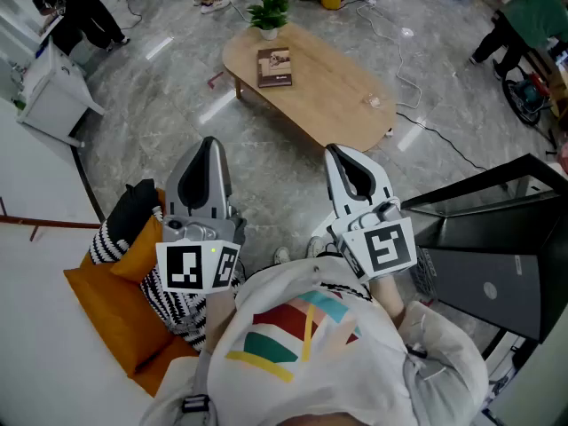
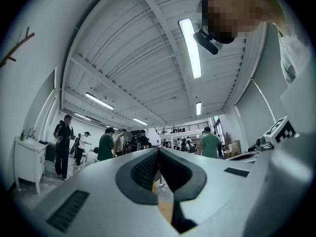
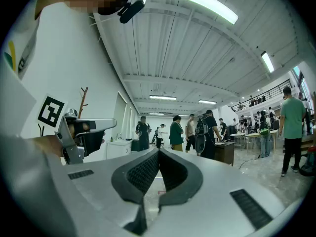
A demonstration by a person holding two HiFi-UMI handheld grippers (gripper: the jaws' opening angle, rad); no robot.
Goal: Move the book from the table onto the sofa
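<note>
A brown book [image 1: 274,67] lies flat on the far left part of an oval wooden table [image 1: 342,100] out on the floor ahead of me. Both grippers are held close to my body, well short of the table. In the head view my left gripper [image 1: 209,142] and my right gripper [image 1: 333,149] point forward with their jaws pressed together and nothing between them. The left gripper view shows its tips [image 2: 158,149] closed on empty air, and the right gripper view shows the same [image 3: 158,151]. The white sofa [image 1: 35,353] is at my lower left.
On the sofa lie an orange cushion [image 1: 115,309], a striped one [image 1: 120,242] and a black one [image 1: 133,204]. A potted plant [image 1: 269,14] stands at the table's far end. A black case [image 1: 497,264] sits to my right. Cables cross the floor [image 1: 417,87], and people stand around the room's edges.
</note>
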